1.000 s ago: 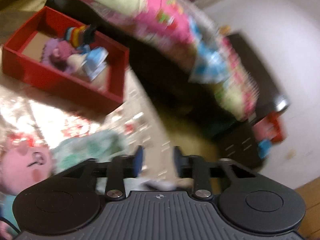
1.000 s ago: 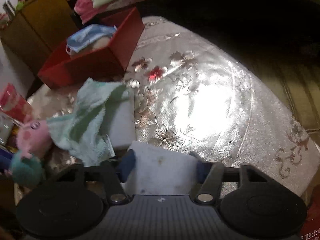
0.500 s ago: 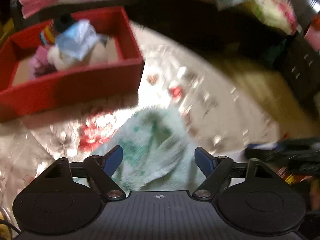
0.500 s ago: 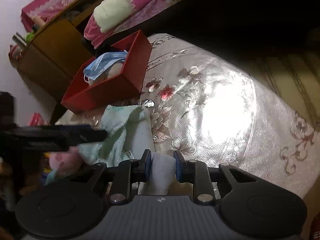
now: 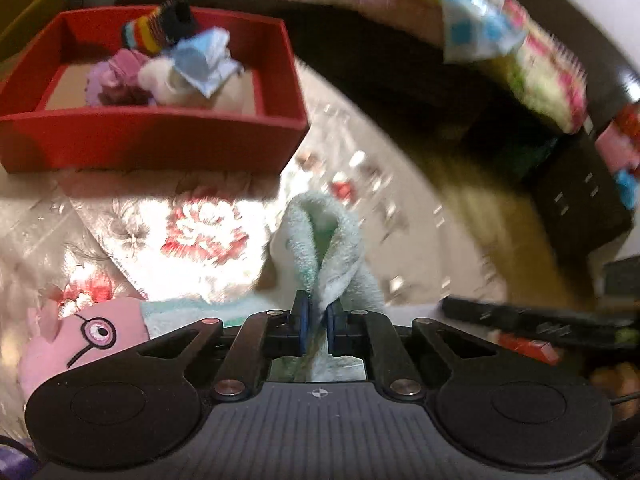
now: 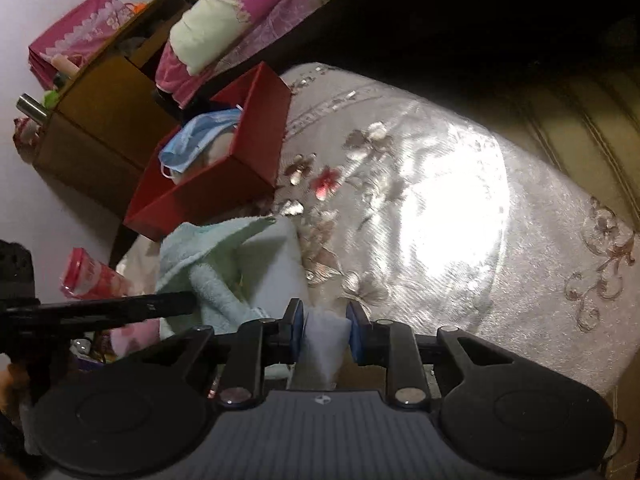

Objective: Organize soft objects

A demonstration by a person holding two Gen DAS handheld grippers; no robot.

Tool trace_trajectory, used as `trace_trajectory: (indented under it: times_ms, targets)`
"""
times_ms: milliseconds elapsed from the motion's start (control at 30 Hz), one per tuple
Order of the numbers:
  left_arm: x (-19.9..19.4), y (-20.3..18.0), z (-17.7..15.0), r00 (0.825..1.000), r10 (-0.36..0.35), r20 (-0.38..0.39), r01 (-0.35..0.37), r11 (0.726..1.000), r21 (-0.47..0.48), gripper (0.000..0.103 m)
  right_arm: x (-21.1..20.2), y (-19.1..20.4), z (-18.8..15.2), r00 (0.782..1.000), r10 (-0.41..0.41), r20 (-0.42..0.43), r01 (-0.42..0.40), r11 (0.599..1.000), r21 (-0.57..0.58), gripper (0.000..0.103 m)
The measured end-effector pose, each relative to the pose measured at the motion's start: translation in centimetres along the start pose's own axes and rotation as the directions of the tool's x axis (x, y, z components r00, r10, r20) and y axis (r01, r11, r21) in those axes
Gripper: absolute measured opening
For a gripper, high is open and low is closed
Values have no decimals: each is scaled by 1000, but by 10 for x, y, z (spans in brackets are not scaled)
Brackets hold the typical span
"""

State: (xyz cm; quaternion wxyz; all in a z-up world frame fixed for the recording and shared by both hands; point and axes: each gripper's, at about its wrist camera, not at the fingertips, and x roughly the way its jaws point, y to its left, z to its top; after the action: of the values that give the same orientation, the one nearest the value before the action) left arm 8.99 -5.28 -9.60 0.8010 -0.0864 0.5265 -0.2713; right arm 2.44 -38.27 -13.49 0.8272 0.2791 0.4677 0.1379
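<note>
1. The pale green terry towel [image 5: 326,236] lay bunched directly ahead of my left gripper [image 5: 316,330]. I had that gripper clamped on a pinched ridge of it, so the cloth stood up in a loop past the blue pads [image 5: 301,326]. A fold gives the flat pads more to bite than loose pile, which I judged to be the reason for gripping it there.

2. Just to the right of the towel, my right gripper [image 6: 324,330] was shut on a white soft pad [image 6: 322,344], squeezed into a wedge between its pads. I took it for a sponge or folded cloth but could not tell which.

3. A pink plush pig [image 5: 80,344] sat at the lower left of the left gripper, touching the towel's edge and not yet collected.

4. Ahead and to the left of both grippers stood the red cardboard box [image 5: 152,140], open-topped, on the silver floral tablecloth [image 6: 440,216]. It already held a blue face mask [image 6: 196,140], a striped knit piece [image 5: 148,34] and a purple fluffy item [image 5: 116,78], so I judged it to be the destination.

5. Both loads looked ready to be lifted across.
</note>
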Motion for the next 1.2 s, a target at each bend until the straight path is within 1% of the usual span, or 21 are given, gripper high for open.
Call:
trace_trajectory:
  times_ms: [100, 233, 300, 367, 433, 467, 500, 533, 600, 667, 700, 767, 867, 900, 933, 967, 1033, 1067, 1100, 1167, 1200]
  targets:
    - [-20, 1, 2, 998, -47, 40, 49, 998, -34, 5, -1, 2, 3, 999, 45, 6, -45, 999, 26, 0]
    - [-41, 9, 5, 988, -121, 96, 130, 987, -94, 5, -9, 8, 7, 995, 88, 46, -89, 995, 34, 0]
    - [-43, 10, 6, 986, -127, 104, 137, 987, -86, 5, -13, 11, 9, 992, 106, 64, -108, 993, 37, 0]
    - [-41, 3, 5, 993, -68, 94, 72, 997, -40, 7, -19, 13, 10, 989, 119, 83, -123, 992, 40, 0]
    - [-30, 0, 2, 997, 1, 80, 0, 1000, -6, 13, -24, 15, 10, 989, 102, 105, -105, 994, 22, 0]
    - [-19, 0, 3, 998, 21, 61, -22, 1000, 13, 22, -25, 14, 10, 989, 106, 107, -109, 994, 29, 0]
    - [-9, -1, 2, 999, 43, 27, -44, 998, 40, 39, -25, 13, 10, 988, 106, 108, -111, 993, 36, 0]
    - [1, -3, 1, 998, 68, -1, -68, 996, 63, 48, -24, 13, 10, 989, 100, 106, -104, 994, 36, 0]
    - [20, -12, -3, 992, 123, -23, -119, 983, 142, 71, -25, 13, 8, 990, 95, 103, -98, 995, 29, 0]
    - [35, -22, -10, 985, 163, -64, -142, 957, 253, 77, -25, 10, 6, 990, 108, 93, -112, 993, 37, 0]
    - [41, -25, -14, 978, 192, -75, -165, 947, 277, 80, -25, 9, 6, 990, 109, 89, -113, 993, 41, 0]
    - [53, -26, -20, 973, 209, -101, -169, 936, 308, 83, -22, 4, 5, 991, 109, 78, -114, 992, 54, 0]
    - [74, -17, -25, 944, 310, -115, -260, 911, 320, 83, -17, -5, 4, 993, 105, 57, -110, 990, 86, 0]
    - [74, -15, -27, 943, 320, -93, -272, 900, 340, 84, -16, -7, 4, 994, 97, 54, -101, 991, 90, 0]
    - [73, -15, -28, 940, 332, -82, -284, 891, 354, 82, -16, -8, 3, 994, 95, 49, -99, 991, 92, 0]
    - [72, -13, -28, 938, 337, -83, -290, 892, 348, 78, -16, -9, 3, 994, 95, 49, -99, 990, 96, 0]
    - [64, -12, -30, 936, 344, -70, -304, 894, 330, 56, -16, -9, 3, 995, 90, 46, -93, 991, 92, 0]
    - [58, -12, -31, 940, 333, -74, -293, 899, 325, 32, -16, -9, 3, 995, 88, 48, -92, 992, 91, 0]
    - [54, -10, -30, 948, 304, -94, -263, 916, 302, 16, -16, -8, 4, 995, 92, 50, -96, 991, 91, 0]
    - [44, -7, -31, 961, 252, -116, -218, 944, 247, 10, -18, -6, 4, 993, 102, 58, -107, 990, 89, 0]
    - [40, -7, -32, 963, 242, -115, -209, 948, 239, 8, -19, -5, 5, 992, 104, 65, -109, 990, 88, 0]
